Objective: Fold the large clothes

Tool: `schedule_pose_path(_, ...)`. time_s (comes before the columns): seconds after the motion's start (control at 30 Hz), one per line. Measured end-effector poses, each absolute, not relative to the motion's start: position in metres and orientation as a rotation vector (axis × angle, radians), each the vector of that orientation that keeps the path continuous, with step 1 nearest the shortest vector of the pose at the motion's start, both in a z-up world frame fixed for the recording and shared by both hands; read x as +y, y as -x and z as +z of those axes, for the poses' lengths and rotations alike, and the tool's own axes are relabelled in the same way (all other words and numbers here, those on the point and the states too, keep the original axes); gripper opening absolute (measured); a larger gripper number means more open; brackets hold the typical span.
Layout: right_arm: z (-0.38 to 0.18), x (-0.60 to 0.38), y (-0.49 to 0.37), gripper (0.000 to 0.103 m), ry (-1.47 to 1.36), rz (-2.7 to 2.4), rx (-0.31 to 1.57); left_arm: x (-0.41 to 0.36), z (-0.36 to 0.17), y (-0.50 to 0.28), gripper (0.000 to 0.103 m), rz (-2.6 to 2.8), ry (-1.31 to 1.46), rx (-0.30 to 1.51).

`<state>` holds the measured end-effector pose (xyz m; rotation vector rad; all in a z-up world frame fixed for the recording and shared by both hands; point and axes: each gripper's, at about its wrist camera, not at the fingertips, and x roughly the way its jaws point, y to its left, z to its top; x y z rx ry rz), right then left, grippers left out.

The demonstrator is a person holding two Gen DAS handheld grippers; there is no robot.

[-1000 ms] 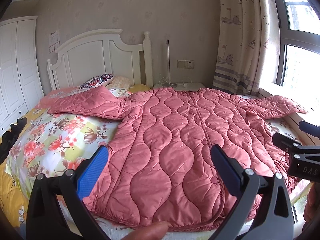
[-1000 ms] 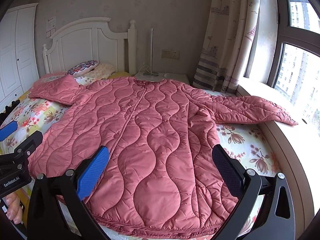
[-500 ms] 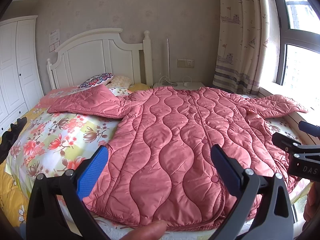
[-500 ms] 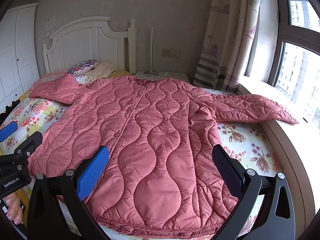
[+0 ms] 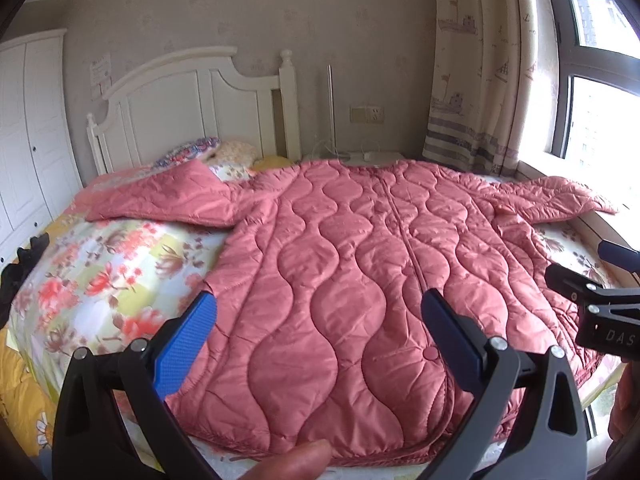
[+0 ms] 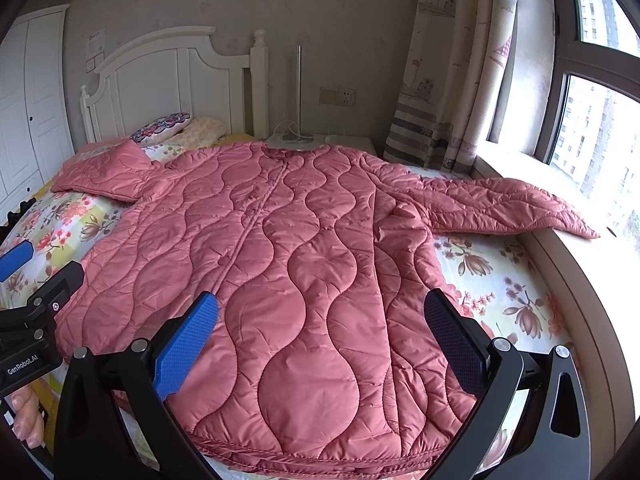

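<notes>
A large pink quilted coat [image 5: 360, 280] [image 6: 288, 272] lies spread flat, front up, on the bed, collar toward the headboard and hem toward me. One sleeve [image 5: 160, 200] stretches left over the pillows; the other sleeve [image 6: 500, 208] reaches onto the window sill. My left gripper [image 5: 320, 328] hovers open above the hem, nothing between its blue pads. My right gripper [image 6: 320, 328] is open too, over the coat's lower right part. Each gripper shows at the edge of the other's view: the right gripper [image 5: 600, 292] and the left gripper [image 6: 36, 292].
The bed has a floral sheet [image 5: 100, 272] and a white headboard [image 5: 192, 104]. Pillows [image 6: 168, 128] lie at its head. A bedside table [image 6: 320, 142] with a thin lamp stands behind. A curtain [image 6: 448, 80] and window sill [image 6: 560, 184] are on the right, a white wardrobe [image 5: 28, 128] on the left.
Both views have shifted slightly forward and up over the coat; the coat itself has not moved and both grippers stay open.
</notes>
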<state>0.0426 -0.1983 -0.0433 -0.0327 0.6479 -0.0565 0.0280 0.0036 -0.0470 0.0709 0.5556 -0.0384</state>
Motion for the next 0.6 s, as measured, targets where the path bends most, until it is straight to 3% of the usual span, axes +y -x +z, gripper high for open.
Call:
schedule_pose_path(0.3,-0.051,-0.209,-0.061,0.099,0.022,-0.068,0.653,-0.004,-0.057,-0.062,0.101,-0.052,-0.097,0.597)
schedule_pose_path(0.6,-0.063,-0.273,-0.109,0.099,-0.118,-0.162,0.729,0.0,-0.082,-0.185,0.101,-0.011,-0.116,0.767)
